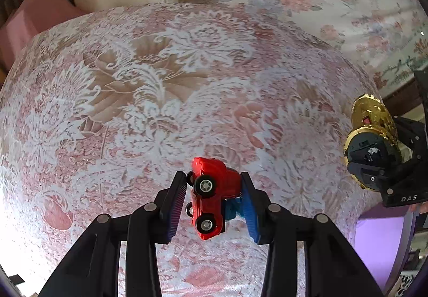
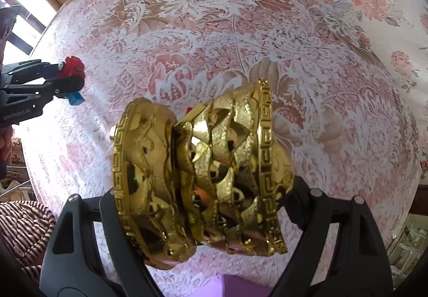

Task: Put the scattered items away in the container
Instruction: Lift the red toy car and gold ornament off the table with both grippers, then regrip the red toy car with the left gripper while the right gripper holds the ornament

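red toy car [image 1: 210, 196] is pinched in the left tool [image 1: 214, 206], up off the lace-covered table [image 1: 149, 88]. right tool [image 2: 203, 198] is clamped on a gold ornate container [image 2: 198, 176], tipped sideways above the table.

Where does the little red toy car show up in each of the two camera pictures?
Left wrist view: the red toy car sits low at centre, pinched between the left gripper pads, wheels facing the camera.
Right wrist view: the same car is small at the left edge, held at that gripper's tip.
Shared landmark: the gold ornate container, and the floral lace tablecloth beneath.
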A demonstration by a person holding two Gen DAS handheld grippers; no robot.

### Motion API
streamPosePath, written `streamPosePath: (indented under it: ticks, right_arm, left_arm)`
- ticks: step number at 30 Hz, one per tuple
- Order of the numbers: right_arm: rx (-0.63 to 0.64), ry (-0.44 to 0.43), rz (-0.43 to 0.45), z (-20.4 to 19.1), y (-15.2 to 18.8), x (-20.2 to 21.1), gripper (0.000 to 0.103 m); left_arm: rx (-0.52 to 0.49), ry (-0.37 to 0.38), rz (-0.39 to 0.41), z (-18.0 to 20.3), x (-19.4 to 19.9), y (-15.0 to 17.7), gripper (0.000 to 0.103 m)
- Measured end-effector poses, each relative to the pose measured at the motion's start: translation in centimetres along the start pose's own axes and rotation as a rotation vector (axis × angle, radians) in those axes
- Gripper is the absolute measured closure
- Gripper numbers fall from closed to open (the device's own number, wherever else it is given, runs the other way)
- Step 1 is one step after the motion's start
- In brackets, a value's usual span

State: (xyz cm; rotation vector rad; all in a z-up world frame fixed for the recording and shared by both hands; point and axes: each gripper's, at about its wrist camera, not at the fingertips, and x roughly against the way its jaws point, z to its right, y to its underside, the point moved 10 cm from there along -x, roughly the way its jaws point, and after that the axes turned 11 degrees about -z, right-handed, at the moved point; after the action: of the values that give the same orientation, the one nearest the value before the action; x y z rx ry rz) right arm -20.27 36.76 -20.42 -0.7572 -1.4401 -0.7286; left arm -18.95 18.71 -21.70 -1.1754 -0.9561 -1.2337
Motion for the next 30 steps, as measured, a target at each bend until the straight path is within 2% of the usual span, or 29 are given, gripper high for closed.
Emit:
streamPosePath:
  ticks: [5, 11, 15, 21, 24, 26, 27, 29, 30]
  right_arm:
    - [-0.02, 0.012, 0.03, -0.7, 1.8, 2.0, 0.019]
    - [-0.086, 0.034, 0.058, -1.1, 4.6, 4.8, 0.019]
    - [-0.161, 0.063, 0.074, -1.3, 6.7, 6.7, 0.019]
    - [-0.311, 0.093, 0.103, -1.7, 10.7, 9.1, 0.019]
    - [-0.377, 0.104, 0.11, -1.8, 12.8, 9.9, 0.019]
    - [-0.415, 0.107, 0.11, -1.8, 13.6, 10.0, 0.019]
    - [-0.426, 0.108, 0.111, -1.9, 13.8, 10.0, 0.019]
    - [-0.44, 0.108, 0.113, -2.2, 14.2, 9.9, 0.019]
    - [-0.439, 0.103, 0.115, -2.5, 14.2, 9.8, 0.019]
  left_arm:
    - [-0.062, 0.003, 0.003, 2.1, 0.8, 0.9, 0.062]
    - [-0.188, 0.02, -0.003, 5.0, 2.5, 2.7, 0.063]
    - [-0.309, 0.04, -0.005, 7.4, 3.7, 3.4, 0.068]
    - [-0.478, 0.068, -0.009, 10.6, 4.8, 4.4, 0.068]
    - [-0.527, 0.08, -0.018, 11.5, 4.6, 4.7, 0.068]
    - [-0.525, 0.085, -0.032, 11.3, 3.7, 4.6, 0.068]
    - [-0.512, 0.089, -0.042, 10.8, 3.3, 4.6, 0.067]
    - [-0.462, 0.082, -0.051, 9.1, 2.4, 4.5, 0.052]
    - [-0.435, 0.077, -0.055, 8.2, 2.0, 4.4, 0.034]
